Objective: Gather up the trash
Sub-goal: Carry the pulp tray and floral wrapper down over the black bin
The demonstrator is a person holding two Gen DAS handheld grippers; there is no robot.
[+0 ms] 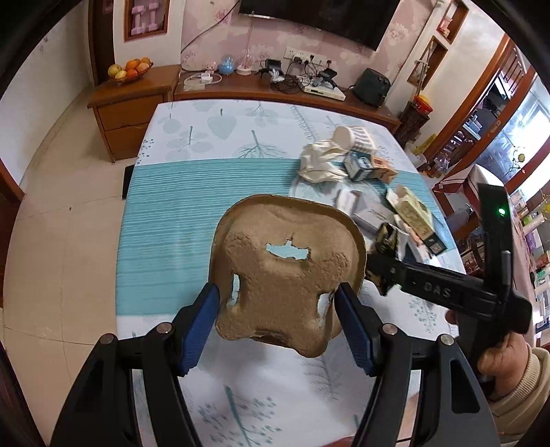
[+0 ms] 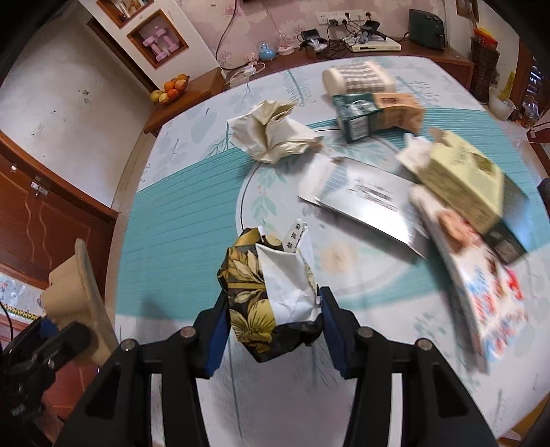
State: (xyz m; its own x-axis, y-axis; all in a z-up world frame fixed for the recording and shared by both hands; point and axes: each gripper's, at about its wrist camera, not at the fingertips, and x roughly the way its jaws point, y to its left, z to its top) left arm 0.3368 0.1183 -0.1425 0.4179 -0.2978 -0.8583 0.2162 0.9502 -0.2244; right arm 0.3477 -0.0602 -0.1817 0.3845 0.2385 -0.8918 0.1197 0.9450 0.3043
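both jaws clamped — pulp tray, floral wrapper.

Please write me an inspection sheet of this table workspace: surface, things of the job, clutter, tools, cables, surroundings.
Surface: table under a teal and white leaf-print cloth.
Job's things: brown pulp tray held in the left tool; crumpled black and gold floral wrapper held in the right tool.
Clutter: crumpled cream paper, striped cup lying on its side, green box, tan box, yellow carton, silver flat pack, colourful packet.
Tools: both closed on their items, pads pressing the sides.
Cables: none on the table; tangled leads and plugs on the sideboard.
Surroundings: wooden sideboard, fruit bowl, wall television.
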